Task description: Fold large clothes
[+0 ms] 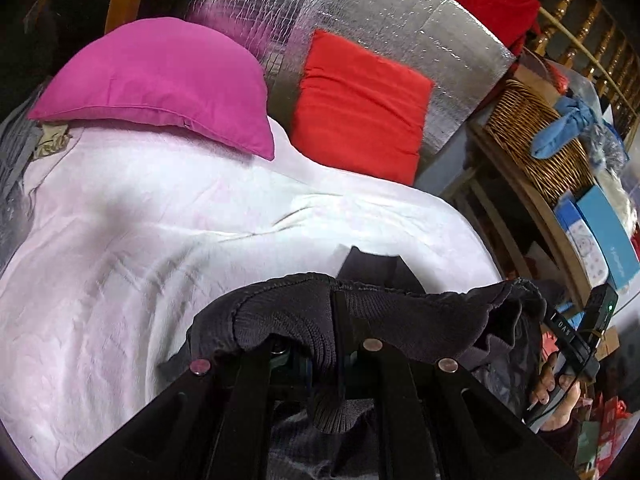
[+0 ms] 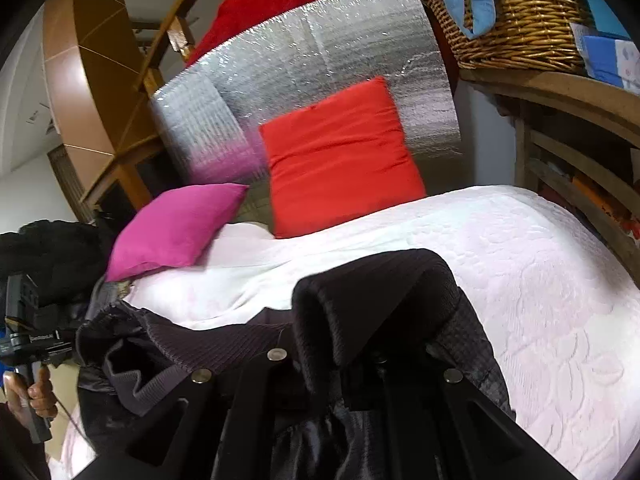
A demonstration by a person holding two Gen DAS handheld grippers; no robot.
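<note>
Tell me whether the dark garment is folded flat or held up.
Held up: the dark garment hangs bunched from the left claw and the right claw.

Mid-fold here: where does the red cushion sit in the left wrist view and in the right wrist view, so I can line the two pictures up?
Left wrist view: the red cushion is upper centre, right of the pink pillow.
Right wrist view: the red cushion is centre, above and right of the pink pillow.
Shared landmark: the silver foil panel stands directly behind the cushion in both.

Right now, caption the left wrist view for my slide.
Left gripper shut on dark jacket above white bedspread, pink pillow behind.
</note>
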